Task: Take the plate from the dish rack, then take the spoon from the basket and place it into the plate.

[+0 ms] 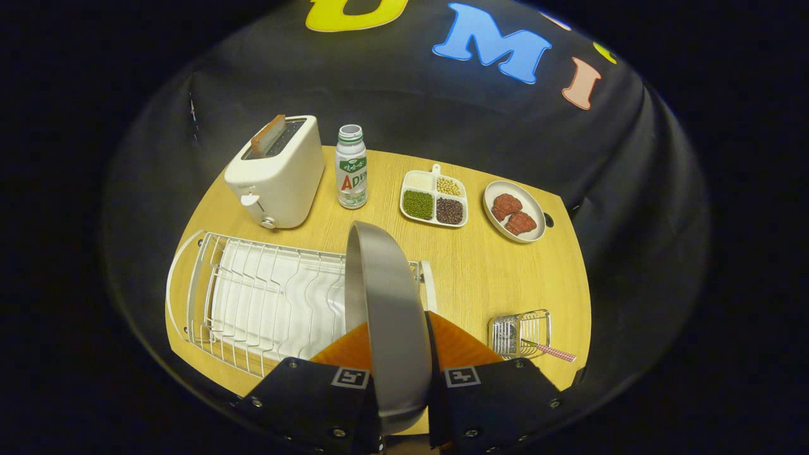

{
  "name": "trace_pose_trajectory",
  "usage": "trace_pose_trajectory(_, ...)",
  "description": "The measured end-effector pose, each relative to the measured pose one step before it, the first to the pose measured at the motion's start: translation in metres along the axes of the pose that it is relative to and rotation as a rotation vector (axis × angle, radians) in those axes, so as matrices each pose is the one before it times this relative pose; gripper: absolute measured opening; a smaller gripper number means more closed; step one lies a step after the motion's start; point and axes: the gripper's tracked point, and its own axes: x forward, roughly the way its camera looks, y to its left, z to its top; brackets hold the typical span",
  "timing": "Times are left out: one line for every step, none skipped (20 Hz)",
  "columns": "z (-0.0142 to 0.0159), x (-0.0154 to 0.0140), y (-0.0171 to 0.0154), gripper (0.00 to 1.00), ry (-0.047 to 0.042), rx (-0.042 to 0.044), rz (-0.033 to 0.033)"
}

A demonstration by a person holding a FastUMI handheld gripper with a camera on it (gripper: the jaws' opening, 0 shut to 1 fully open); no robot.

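A grey plate [387, 303] stands on edge between my fingers, and my gripper [399, 354] is shut on its rim. The plate hangs above the right end of the white wire dish rack [253, 297], lifted over the wooden table [480, 272]. To the right of my fingers sits a small wire basket [519, 333]. A spoon with a red-and-white checked handle [555, 352] lies in the basket, its handle sticking out to the right.
Beyond the rack stand a white toaster [278, 174] with a slice of bread and a small bottle [351, 167]. A divided tray of beans [435, 199] and a plate of meat [514, 210] lie at the back right.
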Motion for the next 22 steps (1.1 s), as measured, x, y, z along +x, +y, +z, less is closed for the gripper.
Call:
trace_pose_trajectory(-0.00014, -0.00814, -0.00635, 0.28, -0.00493, 0.01549, 0.01665)
trace_pose_trajectory(-0.00062, -0.00912, -0.00638, 0.29, -0.00732, 0.01948, 0.0299)
trace_pose_trajectory(-0.00053, -0.01073, -0.00521, 0.29, -0.00699, 0.0169, 0.03206)
trace_pose_trajectory(-0.00335, -0.01202, -0.00736, 0.29, -0.00351, 0.02053, 0.02995)
trace_pose_trajectory(-0.00313, -0.01012, -0.00841, 0.29, -0.00725, 0.01953, 0.02106)
trace_pose_trajectory(-0.00475, -0.01019, -0.01127, 0.29, -0.00531, 0.02136, 0.00789)
trace_pose_trajectory(-0.00448, -0.00796, -0.00982, 0.29, -0.00121, 0.01632, 0.00212)
trace_pose_trajectory(-0.00526, -0.0072, -0.00894, 0.29, -0.00279, 0.0155, 0.00656)
trace_pose_trajectory(-0.00469, -0.00718, -0.00952, 0.29, -0.00153, 0.01443, 0.00708)
trace_pose_trajectory(-0.00566, -0.0067, -0.01066, 0.28, -0.00446, 0.01139, 0.0098)
trace_pose_trajectory(-0.00505, -0.00431, -0.00854, 0.29, 0.00379, 0.00531, 0.00515)
trace_pose_trajectory(-0.00797, -0.00465, -0.00903, 0.28, 0.00743, 0.00471, 0.01046)
trace_pose_trajectory(-0.00626, -0.00521, -0.00717, 0.28, -0.00065, 0.00559, 0.0183)
trace_pose_trajectory(-0.0052, -0.00336, -0.00789, 0.29, -0.00107, 0.00717, 0.01376)
trace_pose_trajectory(-0.00523, -0.00341, -0.00952, 0.28, -0.00277, 0.00426, 0.00969)
trace_pose_trajectory(-0.00724, -0.00312, -0.01039, 0.28, -0.00585, 0.00018, 0.00817)
trace_pose_trajectory(-0.00501, -0.00205, -0.00742, 0.29, -0.00606, 0.00058, 0.00822)
trace_pose_trajectory(-0.00759, 0.0, -0.00798, 0.28, -0.00339, 0.00473, 0.00931)
trace_pose_trajectory(-0.00747, 0.00037, -0.00757, 0.28, -0.00074, 0.00524, 0.01016)
trace_pose_trajectory(-0.00852, 0.00145, -0.00763, 0.28, -0.00458, 0.00828, 0.0137)
trace_pose_trajectory(-0.00689, 0.002, -0.00556, 0.28, -0.00093, 0.00771, 0.00996)
trace_pose_trajectory(-0.0102, 0.00479, -0.00579, 0.28, 0.00131, 0.00857, 0.01)
